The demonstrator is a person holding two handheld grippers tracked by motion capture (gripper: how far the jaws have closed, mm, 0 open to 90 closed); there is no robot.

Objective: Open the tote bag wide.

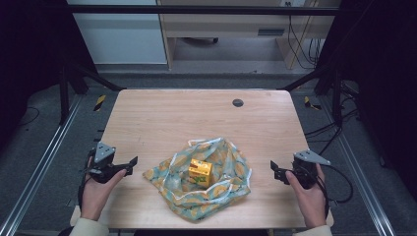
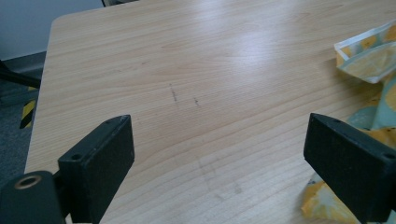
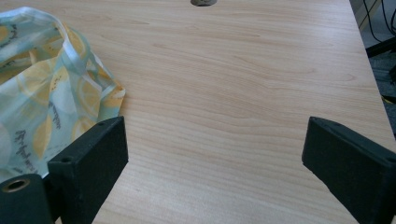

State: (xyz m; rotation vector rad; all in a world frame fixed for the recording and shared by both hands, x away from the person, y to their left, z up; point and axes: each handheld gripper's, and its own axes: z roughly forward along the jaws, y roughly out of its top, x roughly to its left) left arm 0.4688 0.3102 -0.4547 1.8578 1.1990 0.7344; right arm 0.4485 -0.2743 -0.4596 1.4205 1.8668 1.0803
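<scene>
A crumpled cloth bag (image 1: 201,179) with a teal and yellow lemon print lies on the wooden table (image 1: 162,118) near its front edge. A small yellow carton (image 1: 200,172) rests on top of the bag. My left gripper (image 1: 129,165) hovers just left of the bag, jaws wide apart with bare table between them; the bag's edge (image 2: 369,56) shows at the right of the left gripper view. My right gripper (image 1: 275,172) sits to the right of the bag, open and holding nothing, with the bag's fabric (image 3: 46,98) at the left of the right gripper view.
A round grey cable hole (image 1: 238,103) sits near the table's far edge. Black frame bars and cables surround the table, with cables on the floor at right. A desk stands beyond the far end.
</scene>
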